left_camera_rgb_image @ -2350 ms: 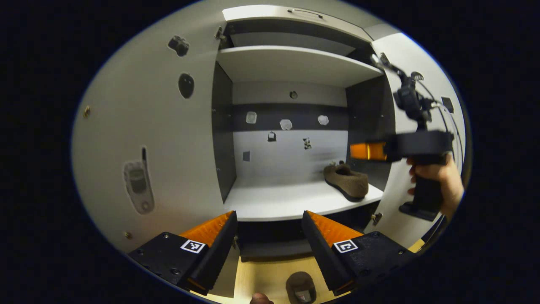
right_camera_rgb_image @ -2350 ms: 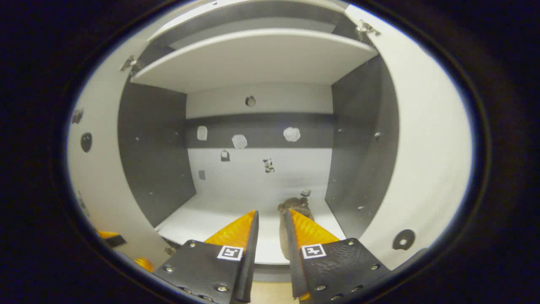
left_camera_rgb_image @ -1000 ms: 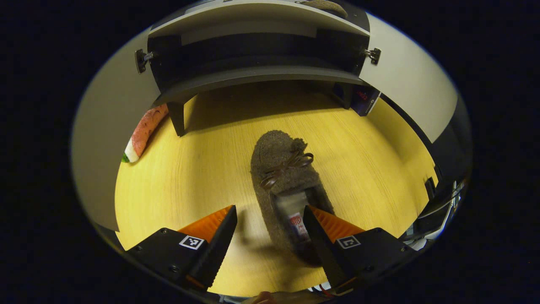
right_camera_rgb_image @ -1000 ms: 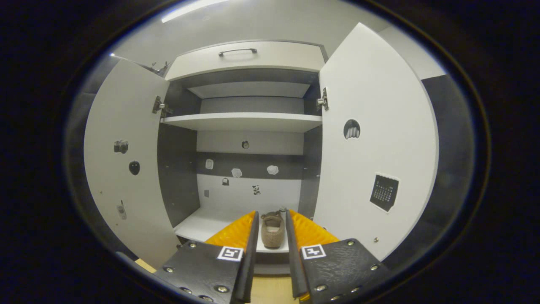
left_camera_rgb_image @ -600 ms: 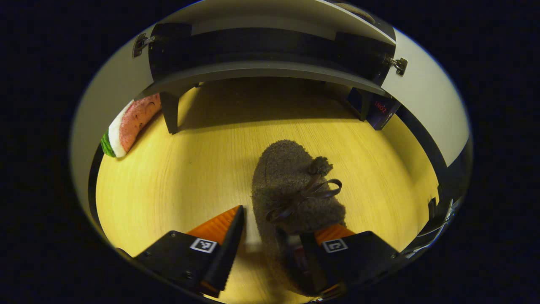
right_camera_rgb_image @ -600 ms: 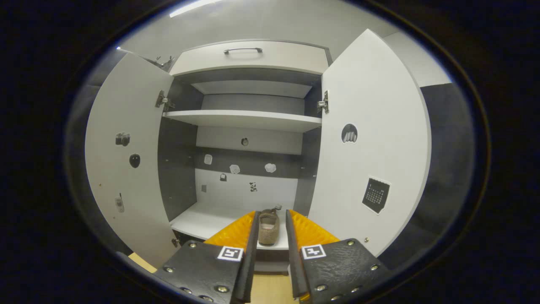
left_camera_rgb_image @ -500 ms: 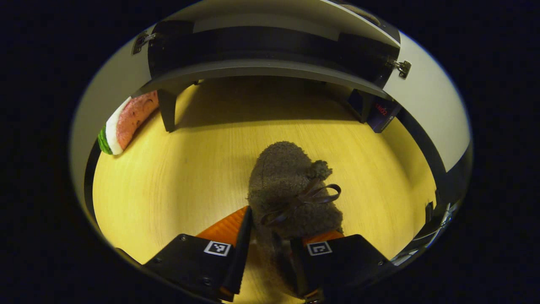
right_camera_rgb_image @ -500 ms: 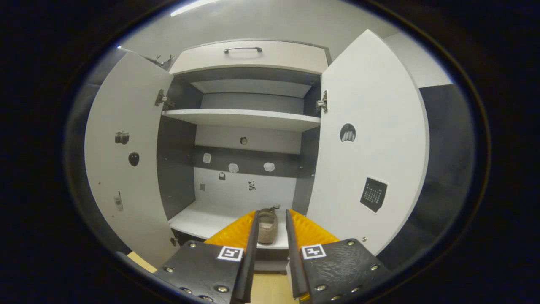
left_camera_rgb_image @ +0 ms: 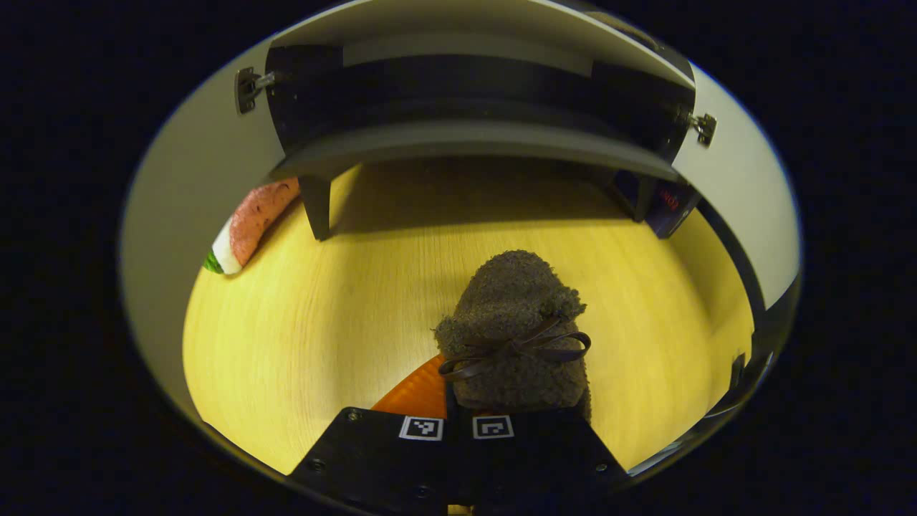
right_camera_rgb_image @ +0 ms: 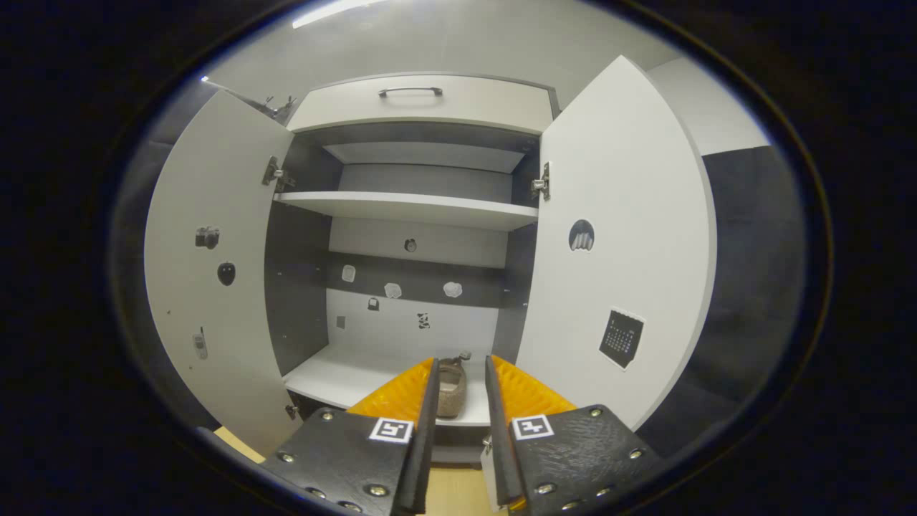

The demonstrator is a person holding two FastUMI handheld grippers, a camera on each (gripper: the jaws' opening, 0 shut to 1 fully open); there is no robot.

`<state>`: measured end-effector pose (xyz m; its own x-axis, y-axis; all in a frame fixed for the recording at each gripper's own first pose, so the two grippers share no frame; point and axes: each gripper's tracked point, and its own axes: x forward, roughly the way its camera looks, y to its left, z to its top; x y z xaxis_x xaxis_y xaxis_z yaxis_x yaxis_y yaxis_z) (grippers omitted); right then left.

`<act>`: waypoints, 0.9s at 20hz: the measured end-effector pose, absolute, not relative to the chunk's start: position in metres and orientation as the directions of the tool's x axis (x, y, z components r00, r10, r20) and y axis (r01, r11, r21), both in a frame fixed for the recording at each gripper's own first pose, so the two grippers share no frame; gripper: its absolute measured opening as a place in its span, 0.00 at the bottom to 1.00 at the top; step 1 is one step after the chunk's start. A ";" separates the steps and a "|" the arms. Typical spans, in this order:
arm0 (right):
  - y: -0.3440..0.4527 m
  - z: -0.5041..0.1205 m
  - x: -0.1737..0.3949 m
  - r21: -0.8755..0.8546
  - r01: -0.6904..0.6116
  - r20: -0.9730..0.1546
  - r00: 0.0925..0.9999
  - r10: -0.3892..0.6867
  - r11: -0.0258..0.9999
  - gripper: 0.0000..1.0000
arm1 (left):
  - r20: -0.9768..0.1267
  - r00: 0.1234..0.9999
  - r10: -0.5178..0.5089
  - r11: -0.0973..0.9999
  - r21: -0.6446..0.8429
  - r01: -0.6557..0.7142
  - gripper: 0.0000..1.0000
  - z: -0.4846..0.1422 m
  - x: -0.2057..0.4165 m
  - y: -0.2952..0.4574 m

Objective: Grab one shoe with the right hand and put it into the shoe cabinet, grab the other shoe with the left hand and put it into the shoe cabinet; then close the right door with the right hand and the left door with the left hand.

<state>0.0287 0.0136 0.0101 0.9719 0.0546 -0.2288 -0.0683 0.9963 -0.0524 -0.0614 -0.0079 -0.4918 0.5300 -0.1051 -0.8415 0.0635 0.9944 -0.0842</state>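
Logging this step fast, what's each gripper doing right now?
Left gripper: shut on the fuzzy brown slipper with a ribbon bow, over the yellow wooden floor.
Right gripper: open, holding nothing, facing the open white shoe cabinet.

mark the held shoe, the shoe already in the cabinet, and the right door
held shoe point(left_camera_rgb_image: 512, 315), left gripper view, fuzzy toe.
shoe in the cabinet point(right_camera_rgb_image: 451, 387), right gripper view, its opening.
right door point(right_camera_rgb_image: 616, 236), right gripper view, inner face.

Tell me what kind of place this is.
Likely a mock-up entryway: a white shoe cabinet with both doors open, one fuzzy brown shoe on its lower shelf, another shoe in the left gripper over a wood-look floor.
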 end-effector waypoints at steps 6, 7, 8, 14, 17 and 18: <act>0.015 0.018 0.028 -0.032 -0.083 -0.196 0.978 0.076 0.996 0.36 | -0.736 0.670 -0.100 0.995 -0.084 0.056 0.01 -0.377 -0.011 -0.004; 0.017 0.020 0.028 -0.024 -0.088 -0.189 0.979 0.081 0.996 0.36 | -0.718 0.690 -0.093 0.995 -0.081 0.049 0.01 -0.356 -0.003 -0.002; 0.016 0.021 0.027 -0.018 -0.090 -0.182 0.980 0.085 0.996 0.36 | -0.699 0.710 -0.087 0.996 -0.080 0.043 0.01 -0.336 0.005 0.001; 0.016 0.027 0.026 0.011 -0.114 -0.161 0.980 0.115 0.993 0.33 | -0.615 0.785 -0.071 0.996 -0.080 0.028 0.01 -0.234 0.063 0.007; 0.013 0.030 0.027 0.024 -0.116 -0.153 0.981 0.119 0.993 0.36 | -0.539 0.840 -0.060 0.997 -0.068 0.027 0.01 -0.193 0.105 0.002; 0.011 0.031 0.027 0.026 -0.115 -0.150 0.982 0.117 0.993 0.36 | -0.523 0.851 -0.052 0.998 -0.061 0.023 0.01 -0.185 0.118 0.000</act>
<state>0.0267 0.0107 0.0312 0.9818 0.1173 -0.1495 -0.1147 0.9931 0.0260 0.1179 -0.0002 -0.1847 0.8511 -0.0517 -0.5225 0.0231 0.9979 -0.0611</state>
